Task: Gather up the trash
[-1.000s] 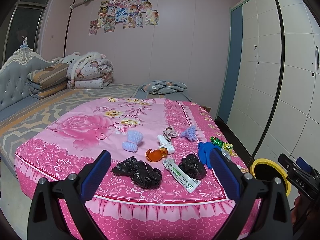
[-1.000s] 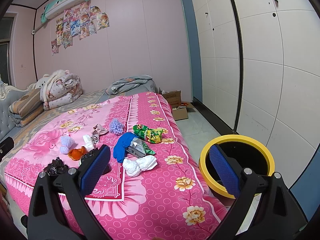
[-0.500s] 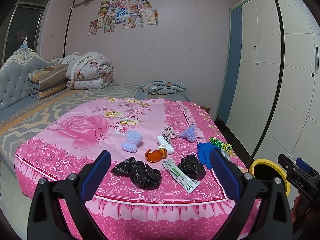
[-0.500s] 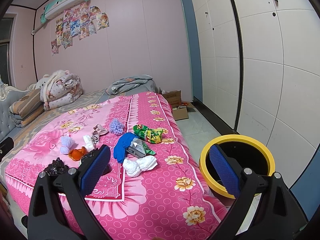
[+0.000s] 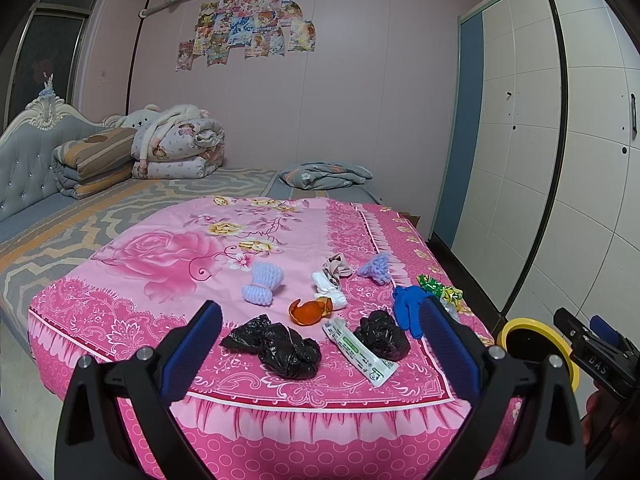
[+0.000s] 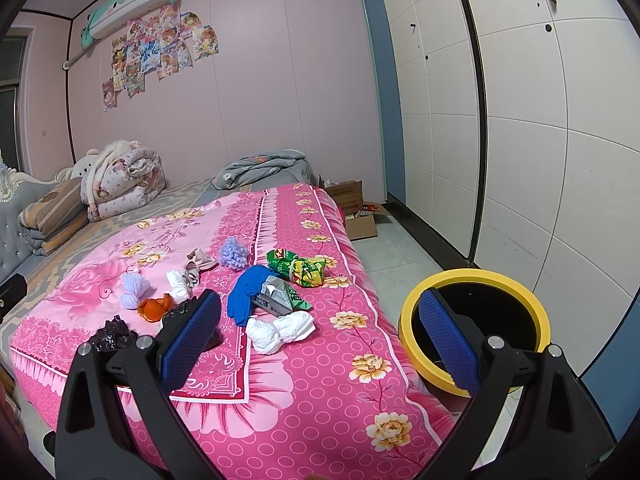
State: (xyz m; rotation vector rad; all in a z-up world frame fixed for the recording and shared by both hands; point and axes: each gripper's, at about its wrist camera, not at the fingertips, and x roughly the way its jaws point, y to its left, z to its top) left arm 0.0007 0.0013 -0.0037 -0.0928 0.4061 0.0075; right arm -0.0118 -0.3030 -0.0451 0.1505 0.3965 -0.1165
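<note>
Pink bedspread strewn with trash; bin apparently floor-standing.

bedspread: pink, floral | bin: yellow rim, black inside | glove: blue

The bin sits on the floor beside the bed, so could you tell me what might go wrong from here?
1. The bin is off the bed's edge, so a released piece could miss it.
2. The peel touches the tissue; both might lift together.
3. The black bags are limp and may slip.
</note>
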